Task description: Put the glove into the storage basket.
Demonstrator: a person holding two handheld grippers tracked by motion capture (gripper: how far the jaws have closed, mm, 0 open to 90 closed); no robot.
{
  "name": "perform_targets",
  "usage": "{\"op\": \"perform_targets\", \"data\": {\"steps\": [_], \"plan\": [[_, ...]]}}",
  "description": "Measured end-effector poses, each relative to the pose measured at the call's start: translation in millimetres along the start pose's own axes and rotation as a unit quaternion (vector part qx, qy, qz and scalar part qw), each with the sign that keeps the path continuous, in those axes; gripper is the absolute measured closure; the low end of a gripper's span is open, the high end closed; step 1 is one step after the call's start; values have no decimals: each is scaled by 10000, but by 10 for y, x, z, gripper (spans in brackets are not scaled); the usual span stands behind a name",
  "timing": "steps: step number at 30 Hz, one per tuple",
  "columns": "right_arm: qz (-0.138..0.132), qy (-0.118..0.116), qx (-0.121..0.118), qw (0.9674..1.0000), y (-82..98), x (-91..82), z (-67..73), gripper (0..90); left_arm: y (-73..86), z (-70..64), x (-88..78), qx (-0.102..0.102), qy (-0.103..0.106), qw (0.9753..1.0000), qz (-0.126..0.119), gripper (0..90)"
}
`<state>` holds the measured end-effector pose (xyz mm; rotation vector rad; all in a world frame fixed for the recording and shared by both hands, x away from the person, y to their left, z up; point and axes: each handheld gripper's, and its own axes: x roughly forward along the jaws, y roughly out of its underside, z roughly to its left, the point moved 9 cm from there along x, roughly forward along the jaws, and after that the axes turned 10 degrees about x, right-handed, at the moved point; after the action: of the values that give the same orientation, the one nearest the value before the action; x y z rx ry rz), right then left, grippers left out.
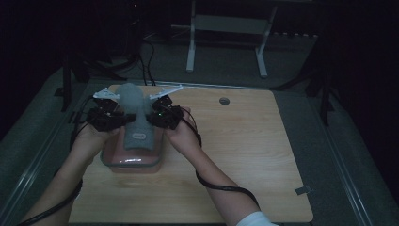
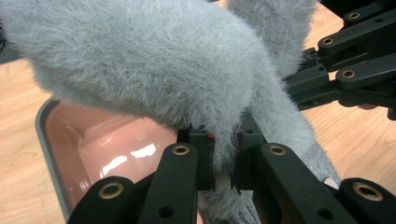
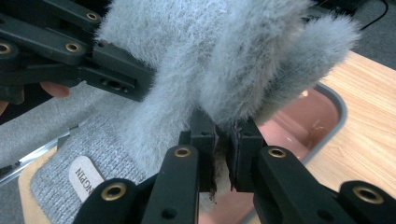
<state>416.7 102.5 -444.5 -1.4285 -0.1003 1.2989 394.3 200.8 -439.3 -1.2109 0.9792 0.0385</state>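
Together, both grippers clamping grey hat (image 1: 134, 110) above container (image 1: 134, 162)

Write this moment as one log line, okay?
left gripper: shut on sock | right gripper: shut on sock | sock: over pink box

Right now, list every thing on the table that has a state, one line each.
Grey fuzzy garment: lifted, held by both claws, its lower end in the box.
Pink box: open, no lid on, standing on the table.
Left claw: shut on the garment.
Right claw: shut on the garment.
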Motion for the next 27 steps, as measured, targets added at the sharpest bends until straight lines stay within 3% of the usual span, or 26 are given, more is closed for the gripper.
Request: {"op": "perform_targets", "data": {"steps": [3,8,15,17,22,27], "plan": [[108,66,3,9999,39,108,1,828,108,57,107,-106,96,9999,76,827],[441,175,187,9987,214,372,-121,828,334,154,383,-288,366,9986,251,825],[939,478,282,9940,472,739,-277,827,605,196,738,-462,301,9957,742,823],[1076,578,290,9921,548,833,-329,827,665,212,826,-397,270,9947,907,820],[1357,721,356,9875,662,969,-404,824,751,237,1007,-322,166,9905,1330,817],[1605,829,267,9832,744,1075,-450,809,833,254,1148,-345,101,9858,1639,815]]}}
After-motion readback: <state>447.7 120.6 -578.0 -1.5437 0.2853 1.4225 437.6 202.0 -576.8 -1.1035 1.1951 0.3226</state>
